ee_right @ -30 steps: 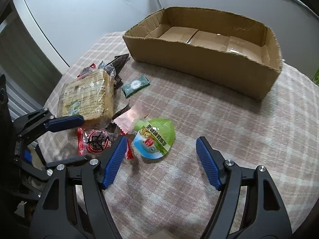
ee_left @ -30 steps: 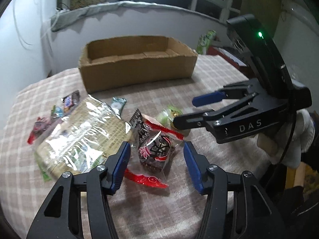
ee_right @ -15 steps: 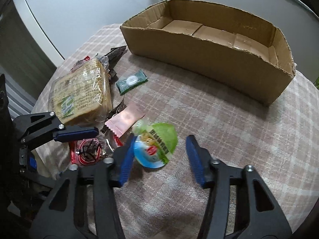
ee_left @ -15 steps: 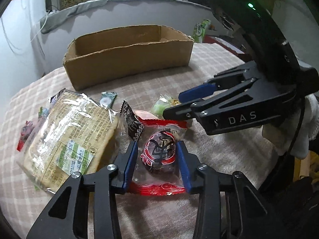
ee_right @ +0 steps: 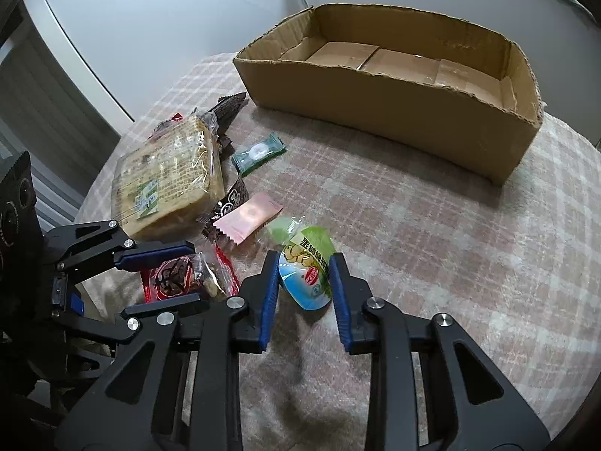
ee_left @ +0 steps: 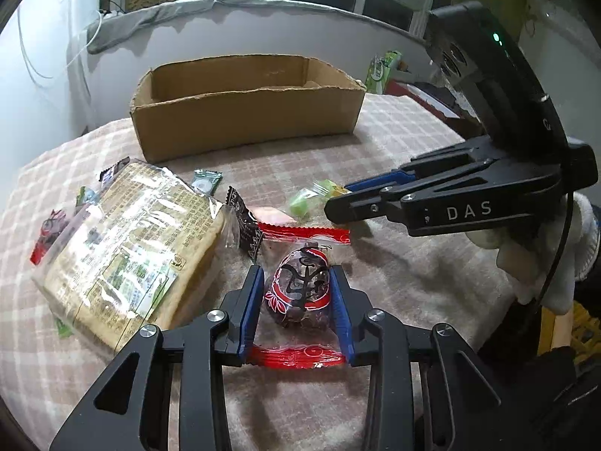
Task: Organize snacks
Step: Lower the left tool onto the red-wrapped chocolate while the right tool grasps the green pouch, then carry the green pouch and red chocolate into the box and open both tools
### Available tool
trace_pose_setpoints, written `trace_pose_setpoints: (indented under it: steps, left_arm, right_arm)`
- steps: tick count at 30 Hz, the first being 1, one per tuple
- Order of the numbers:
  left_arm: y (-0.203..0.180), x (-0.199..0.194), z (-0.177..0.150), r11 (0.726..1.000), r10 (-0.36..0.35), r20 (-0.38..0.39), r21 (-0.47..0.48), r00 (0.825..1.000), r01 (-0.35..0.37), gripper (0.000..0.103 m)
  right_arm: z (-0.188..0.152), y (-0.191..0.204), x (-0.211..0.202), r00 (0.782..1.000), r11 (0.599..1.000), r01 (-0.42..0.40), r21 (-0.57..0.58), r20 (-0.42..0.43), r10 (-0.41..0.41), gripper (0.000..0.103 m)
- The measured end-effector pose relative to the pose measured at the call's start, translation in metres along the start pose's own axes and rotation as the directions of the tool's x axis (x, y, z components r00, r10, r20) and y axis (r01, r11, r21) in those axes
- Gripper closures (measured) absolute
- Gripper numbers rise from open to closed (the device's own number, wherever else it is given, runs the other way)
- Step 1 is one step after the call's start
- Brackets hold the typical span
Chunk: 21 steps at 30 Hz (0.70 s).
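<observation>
My left gripper (ee_left: 296, 300) is shut on a red-edged clear snack packet (ee_left: 298, 289) with a dark filling, lying on the checked tablecloth; that packet also shows in the right wrist view (ee_right: 180, 276). My right gripper (ee_right: 304, 282) is shut on a green and blue jelly cup (ee_right: 306, 267); in the left wrist view the right gripper (ee_left: 338, 203) lies across the cup (ee_left: 304, 203). An open cardboard box (ee_right: 379, 101), bare inside, stands at the back of the table; it also shows in the left wrist view (ee_left: 244, 120).
A big clear biscuit pack (ee_left: 127, 248) lies left of the red packet. A pink sachet (ee_right: 248, 218), a green mint candy (ee_right: 257, 152) and dark wrappers (ee_right: 229, 107) lie between the pack and the box. The table edge (ee_right: 563, 376) curves near at the right.
Both grippers moved down and forward onto their snacks. The left jaws closed on the red packet. The right jaws closed on the jelly cup.
</observation>
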<state>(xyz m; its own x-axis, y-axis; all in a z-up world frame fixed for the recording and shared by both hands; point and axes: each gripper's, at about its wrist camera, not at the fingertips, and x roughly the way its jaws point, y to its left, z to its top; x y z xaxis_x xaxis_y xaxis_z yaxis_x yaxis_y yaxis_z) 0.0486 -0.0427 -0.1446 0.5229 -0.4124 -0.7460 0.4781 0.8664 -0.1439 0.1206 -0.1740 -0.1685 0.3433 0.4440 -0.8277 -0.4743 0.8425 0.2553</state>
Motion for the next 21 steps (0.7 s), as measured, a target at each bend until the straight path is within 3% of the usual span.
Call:
trace_pose_setpoints:
  steps: [17,21]
  left_arm:
    - [0.000,-0.043,0.026,1.000,-0.023,0.122,-0.004,0.992,0.024,0.070]
    - [0.012,-0.059,0.048,1.000,0.019,0.183,-0.011,0.983,-0.018,0.070]
  right_arm:
    - [-0.002,-0.007,-0.048,0.996,0.999,0.006,0.032,0.093,-0.009,0.076]
    - [0.013,-0.011,-0.070,0.988,0.999,0.026,0.035,0.153,-0.031,0.076]
